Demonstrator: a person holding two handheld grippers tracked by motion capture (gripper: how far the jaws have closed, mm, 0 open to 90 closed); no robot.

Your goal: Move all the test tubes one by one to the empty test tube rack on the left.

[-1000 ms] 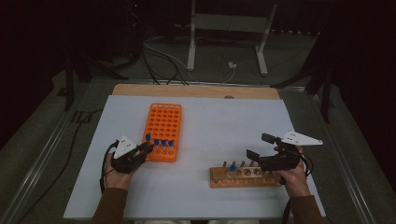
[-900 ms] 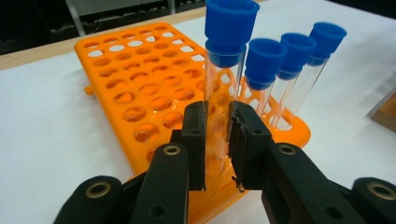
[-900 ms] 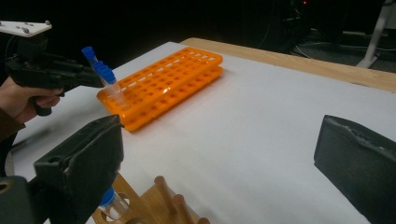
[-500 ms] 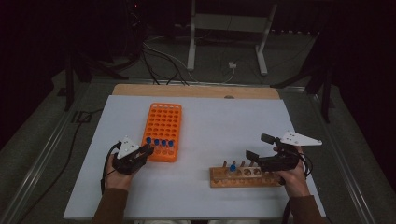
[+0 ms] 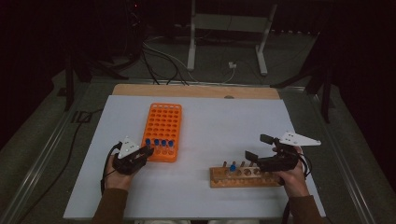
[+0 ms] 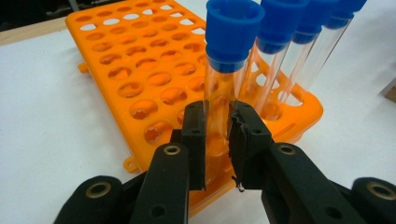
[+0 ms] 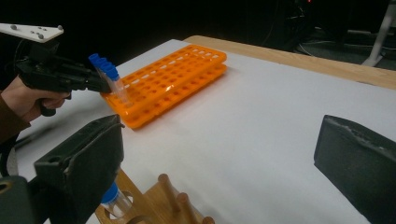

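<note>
Nothing has shifted over the last second: left gripper [image 6: 217, 135] stays clamped on a tube [image 6: 223, 70] in the orange rack [image 5: 161, 132]. Right gripper [image 5: 259, 146] waits, jaws apart, over the wooden rack [image 5: 243, 177]; the lift is judged next

The rack [image 6: 140, 79] is glossy orange plastic. The tube [image 6: 223, 93] is clear and smooth, with a matt blue plastic cap [image 6: 233, 28]. The stand [image 5: 243, 177] is bare wood. The table [image 5: 224, 130] has a matt white sheet, with a wood strip along its far edge.

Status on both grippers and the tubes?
Left gripper shut on blue-capped tube in orange rack. Right gripper open above wooden rack, holding nothing. Nothing in the way.
</note>
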